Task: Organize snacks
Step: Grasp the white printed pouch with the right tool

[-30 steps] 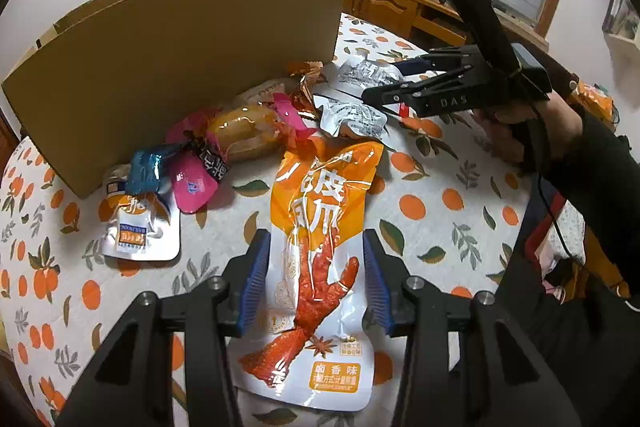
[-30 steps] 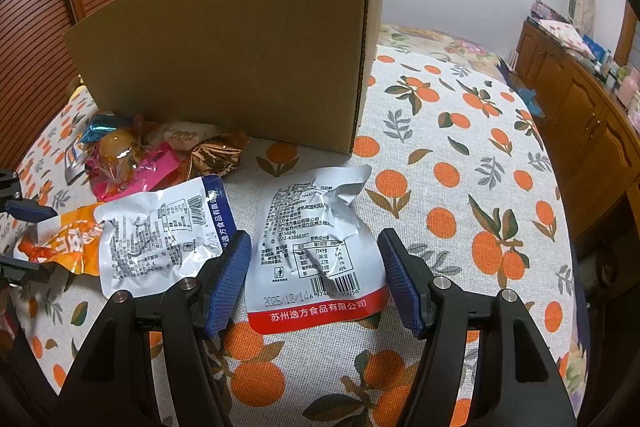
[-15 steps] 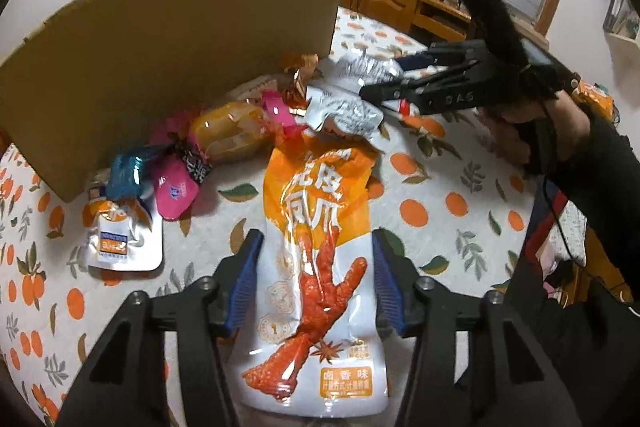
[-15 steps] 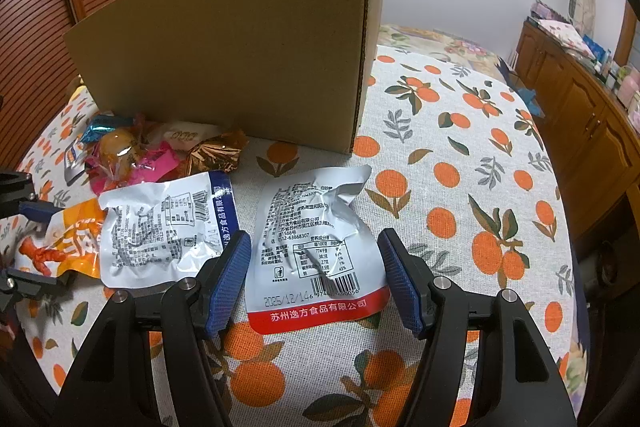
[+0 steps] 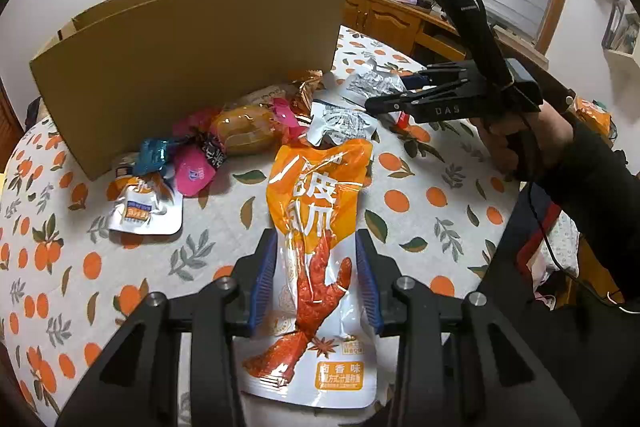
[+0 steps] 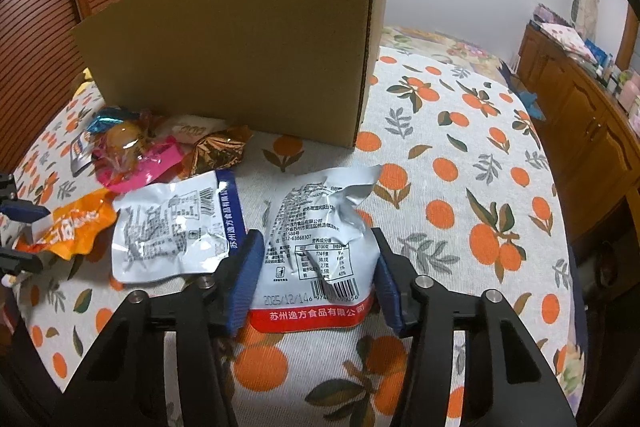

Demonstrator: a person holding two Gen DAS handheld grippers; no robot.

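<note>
Only the left wrist view shows the printed front of the orange chicken-foot pouch (image 5: 316, 227), lying lengthwise down the middle of the frame on the orange-patterned tabletop (image 5: 420, 211). The left gripper (image 5: 316, 279) straddles its lower half, jaws closing with the blue pads at the pouch's edges; I cannot tell if they press yet. At the right of that frame a hand (image 5: 516, 143) in a dark sleeve holds the right gripper (image 5: 384, 95), which points left over the silver packets.

The right wrist view alone shows the silver packet (image 6: 316, 251) label-side up at lower centre, between the right gripper's closing jaws, pads just beside its sides. A second silver packet (image 6: 176, 227) lies left of it, the orange pouch's tip beyond. The cardboard box (image 6: 240, 47) stands upright behind, small wrapped sweets (image 6: 132, 147) at its foot.
</note>
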